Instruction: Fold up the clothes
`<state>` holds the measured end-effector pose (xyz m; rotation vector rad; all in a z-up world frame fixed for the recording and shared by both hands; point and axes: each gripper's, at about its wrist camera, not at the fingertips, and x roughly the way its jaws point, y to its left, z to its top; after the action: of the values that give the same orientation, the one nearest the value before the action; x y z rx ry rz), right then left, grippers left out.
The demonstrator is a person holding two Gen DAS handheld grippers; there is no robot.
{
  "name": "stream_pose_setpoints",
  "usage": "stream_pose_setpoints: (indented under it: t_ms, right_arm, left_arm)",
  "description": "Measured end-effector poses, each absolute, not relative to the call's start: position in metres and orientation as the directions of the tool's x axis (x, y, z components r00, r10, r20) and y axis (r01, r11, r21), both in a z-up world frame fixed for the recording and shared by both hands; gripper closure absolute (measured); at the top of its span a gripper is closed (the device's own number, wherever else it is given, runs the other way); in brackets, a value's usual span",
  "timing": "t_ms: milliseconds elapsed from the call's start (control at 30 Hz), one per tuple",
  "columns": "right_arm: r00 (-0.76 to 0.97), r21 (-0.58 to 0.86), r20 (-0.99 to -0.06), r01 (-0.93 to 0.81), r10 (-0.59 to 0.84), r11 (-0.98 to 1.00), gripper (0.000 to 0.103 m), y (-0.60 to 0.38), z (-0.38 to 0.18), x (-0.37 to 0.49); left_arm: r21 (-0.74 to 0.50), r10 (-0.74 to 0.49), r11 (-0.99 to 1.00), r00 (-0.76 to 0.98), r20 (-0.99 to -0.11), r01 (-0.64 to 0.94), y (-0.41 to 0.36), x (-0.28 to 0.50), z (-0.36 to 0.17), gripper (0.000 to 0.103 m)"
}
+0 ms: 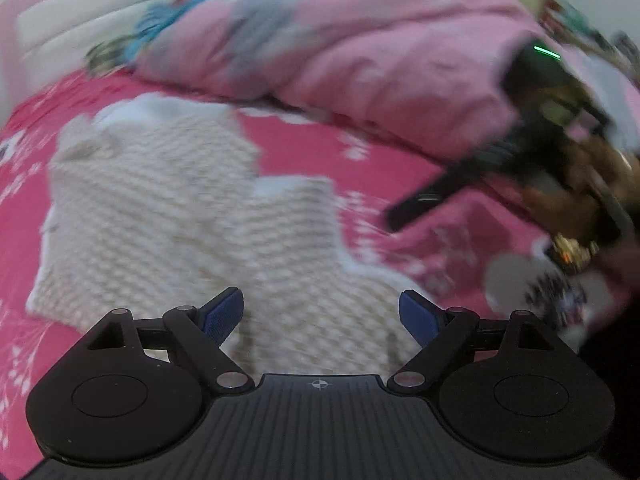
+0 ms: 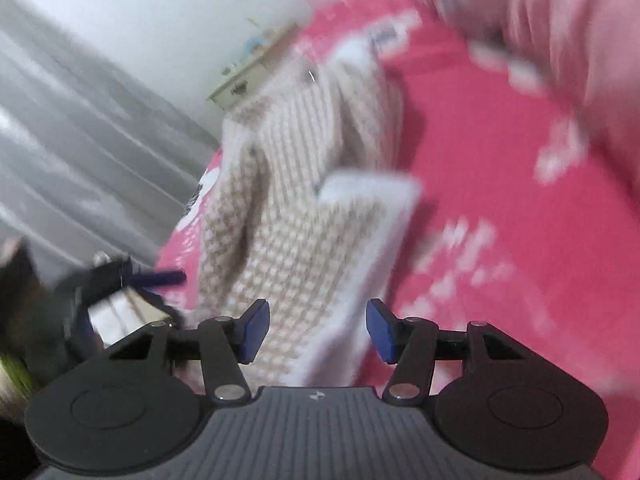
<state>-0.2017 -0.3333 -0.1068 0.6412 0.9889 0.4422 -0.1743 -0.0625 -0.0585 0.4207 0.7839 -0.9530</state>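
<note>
The left claw point(image 1: 321, 316) and the right claw point(image 2: 318, 330) are both spread wide, holding nothing. The cream knit sweater point(image 1: 168, 208) lies on the pink bed sheet point(image 1: 312, 152), toward 11 o'clock. A pink duvet point(image 1: 360, 52) is behind at 12 o'clock.

Right hand-held gripper point(image 2: 318, 330): jaws apart, blue pads point(image 2: 256, 330) empty, above cream knit garment point(image 2: 296, 216) lying rumpled on pink patterned bed cover point(image 2: 500, 184); grey curtain point(image 2: 80, 152) left; left hand-held gripper point(image 2: 132, 280) blurred at lower left
</note>
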Motion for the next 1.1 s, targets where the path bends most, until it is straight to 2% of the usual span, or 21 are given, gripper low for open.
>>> stream_pose_setpoints:
  t_ms: [100,200,267,367,467,567,700,733,767,867,1000,1100]
  right_arm:
    - [0.41,0.708,-0.625,-0.062,0.664,0.704,0.05,-0.314,-0.123,-0.202]
    - [0.382,0.721,-0.598,-0.126,0.704,0.681,0.056,-0.298,-0.124,-0.213]
    - [0.394,0.674,-0.595,-0.23,0.7,0.702,0.076,-0.282,-0.114,-0.223]
    - [0.412,0.584,-0.588,-0.379,0.696,0.717,0.088,-0.257,-0.099,-0.238]
    - [0.429,0.475,-0.578,-0.515,0.695,0.713,0.089,-0.232,-0.085,-0.253]
    - [0.444,0.35,-0.566,-0.634,0.695,0.69,0.089,-0.208,-0.07,-0.268]
    - [0.512,0.054,-0.526,-0.776,0.679,0.628,0.089,-0.161,-0.056,-0.289]
    - [0.527,-0.002,-0.521,-0.787,0.671,0.617,0.088,-0.152,-0.056,-0.295]
    - [0.539,-0.045,-0.518,-0.793,0.665,0.608,0.084,-0.146,-0.055,-0.3]
    - [0.55,-0.076,-0.525,-0.791,0.649,0.608,0.072,-0.146,-0.054,-0.307]
    - [0.536,-0.006,-0.53,-0.777,0.657,0.629,0.068,-0.173,-0.041,-0.303]
    - [0.512,0.053,-0.532,-0.775,0.674,0.63,0.064,-0.206,-0.021,-0.298]
  left_arm:
    - [-0.01,-0.571,0.514,0.334,-0.75,0.858,-0.064,-0.179,-0.062,0.017]
    - [-0.066,-0.574,0.555,0.324,-0.752,0.829,-0.056,-0.164,-0.062,0.017]
    - [-0.135,-0.578,0.604,0.315,-0.753,0.785,-0.046,-0.148,-0.059,0.017]
    - [-0.248,-0.589,0.667,0.293,-0.753,0.703,-0.033,-0.127,-0.056,0.017]
    - [-0.3,-0.607,0.677,0.278,-0.745,0.672,-0.03,-0.119,-0.05,0.017]
    - [-0.326,-0.627,0.639,0.226,-0.746,0.697,-0.034,-0.123,-0.046,0.012]
    - [-0.335,-0.612,0.651,0.209,-0.763,0.681,-0.036,-0.125,-0.053,0.013]
    - [-0.325,-0.594,0.668,0.217,-0.775,0.669,-0.036,-0.125,-0.056,0.015]
    - [-0.32,-0.579,0.685,0.222,-0.784,0.655,-0.035,-0.123,-0.06,0.025]
    - [-0.342,-0.56,0.726,0.224,-0.797,0.596,-0.027,-0.114,-0.07,0.044]
    - [-0.368,-0.539,0.771,0.224,-0.812,0.52,-0.018,-0.102,-0.081,0.063]
    - [-0.378,-0.529,0.793,0.231,-0.817,0.477,-0.009,-0.097,-0.087,0.071]
